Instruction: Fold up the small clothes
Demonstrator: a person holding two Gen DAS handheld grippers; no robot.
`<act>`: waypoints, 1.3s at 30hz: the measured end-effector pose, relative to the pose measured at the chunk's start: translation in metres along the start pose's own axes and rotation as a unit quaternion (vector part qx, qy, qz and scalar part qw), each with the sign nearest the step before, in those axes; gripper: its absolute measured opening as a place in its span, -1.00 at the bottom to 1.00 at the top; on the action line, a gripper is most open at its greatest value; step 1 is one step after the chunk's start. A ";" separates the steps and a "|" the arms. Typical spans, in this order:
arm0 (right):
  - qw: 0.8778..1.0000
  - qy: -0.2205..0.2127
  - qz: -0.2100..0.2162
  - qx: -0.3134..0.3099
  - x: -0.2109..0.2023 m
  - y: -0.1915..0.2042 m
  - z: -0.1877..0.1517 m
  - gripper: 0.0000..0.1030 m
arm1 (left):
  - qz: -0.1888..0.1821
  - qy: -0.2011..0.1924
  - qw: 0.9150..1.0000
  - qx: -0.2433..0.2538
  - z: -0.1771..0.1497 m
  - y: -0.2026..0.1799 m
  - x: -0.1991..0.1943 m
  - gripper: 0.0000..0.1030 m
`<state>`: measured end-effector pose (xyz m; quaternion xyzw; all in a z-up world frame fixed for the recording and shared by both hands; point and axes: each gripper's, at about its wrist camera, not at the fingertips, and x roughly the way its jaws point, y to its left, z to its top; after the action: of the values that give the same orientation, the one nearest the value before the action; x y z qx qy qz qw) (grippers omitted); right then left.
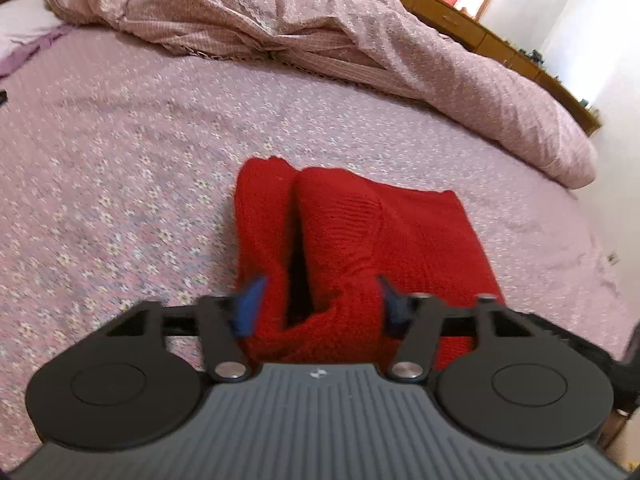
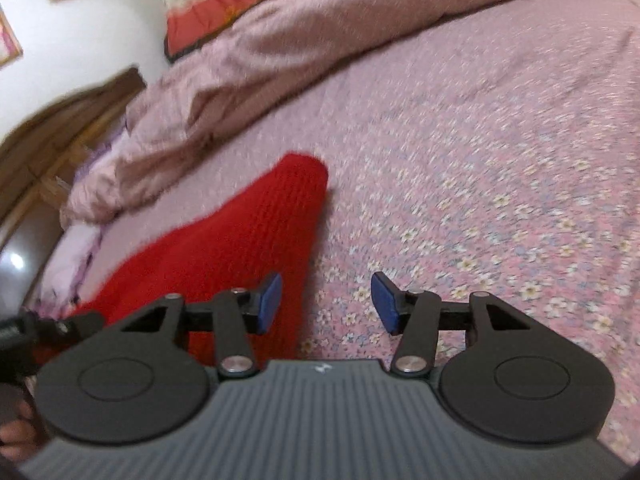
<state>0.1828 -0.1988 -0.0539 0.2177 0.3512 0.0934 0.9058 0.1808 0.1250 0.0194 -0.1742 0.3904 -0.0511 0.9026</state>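
Clearly a fold is under way on the red sweater [image 1: 360,240], which lies on the flowered bedspread [image 1: 120,160] near the person's side of the bed. The left gripper [image 1: 320,304] sits over its near end, fingers spread wide with bunched knit between them; whether the pads touch the cloth I cannot tell. One strip of the sweater looks already turned inward, leaving a dark slit down the middle. The right gripper [image 2: 326,304] hangs over bare bedspread just beside the sweater's right edge, fingers spread and holding nothing.

My guess is that the next move calls for both grippers to close on the near hem, one at each corner, and carry it toward the far end; the right one must first shift left onto the knit.

Open bedspread lies to the right and beyond. A rumpled duvet [image 1: 360,40] is heaped farther back, well apart from the sweater.
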 end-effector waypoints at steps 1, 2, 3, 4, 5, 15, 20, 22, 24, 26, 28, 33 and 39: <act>1.000 0.001 0.001 -0.009 0.002 0.003 -0.001 0.03 | -0.002 -0.003 1.000 -0.001 -0.001 0.001 -0.002 -0.14; 1.000 0.000 0.006 -0.015 0.003 0.005 -0.001 0.03 | 0.001 -0.009 1.000 0.003 -0.002 0.002 -0.005 -0.23; 1.000 0.000 0.012 -0.017 0.003 0.006 0.000 -0.01 | 0.006 -0.014 1.000 0.005 -0.003 0.003 -0.009 -0.25; 1.000 0.001 0.026 -0.018 0.002 0.008 0.001 -0.07 | 0.017 -0.017 1.000 0.007 -0.005 0.005 -0.013 -0.29; 0.999 0.001 0.043 -0.021 0.001 0.011 0.002 -0.22 | 0.025 -0.019 0.999 0.006 -0.006 0.006 -0.016 -0.30; 0.986 -0.008 0.049 -0.158 0.000 0.071 0.001 -0.28 | 0.063 -0.019 0.998 -0.022 -0.018 0.045 -0.021 -0.23; 0.990 0.008 0.048 -0.132 0.005 0.063 0.007 -0.28 | 0.050 -0.021 0.998 -0.023 -0.015 0.043 -0.019 0.03; 0.991 0.006 0.047 -0.123 0.000 0.058 0.007 -0.27 | 0.031 -0.023 0.999 -0.037 -0.012 0.045 -0.020 0.27; 0.994 0.002 0.048 -0.098 -0.003 0.050 0.008 -0.26 | 0.020 -0.024 0.998 -0.051 -0.010 0.046 -0.019 0.60; 0.997 0.000 0.056 -0.053 -0.007 0.038 0.009 0.04 | 0.012 -0.015 0.999 -0.051 -0.009 0.047 -0.014 0.71; 0.998 -0.002 0.068 0.003 -0.010 0.023 0.009 0.38 | 0.006 0.001 0.999 -0.044 -0.008 0.049 -0.003 0.74; 0.985 0.037 0.135 0.101 -0.009 -0.006 0.007 0.52 | -0.032 0.016 0.995 -0.090 -0.010 0.063 0.012 0.76; 0.973 0.085 0.174 0.127 0.009 -0.011 -0.001 0.58 | -0.065 0.030 0.992 -0.101 -0.011 0.070 0.024 0.77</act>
<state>0.1892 -0.2057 -0.0648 0.3801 0.3931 0.2220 0.8072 0.1858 0.1820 -0.0288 -0.2882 0.4083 -0.0750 0.8629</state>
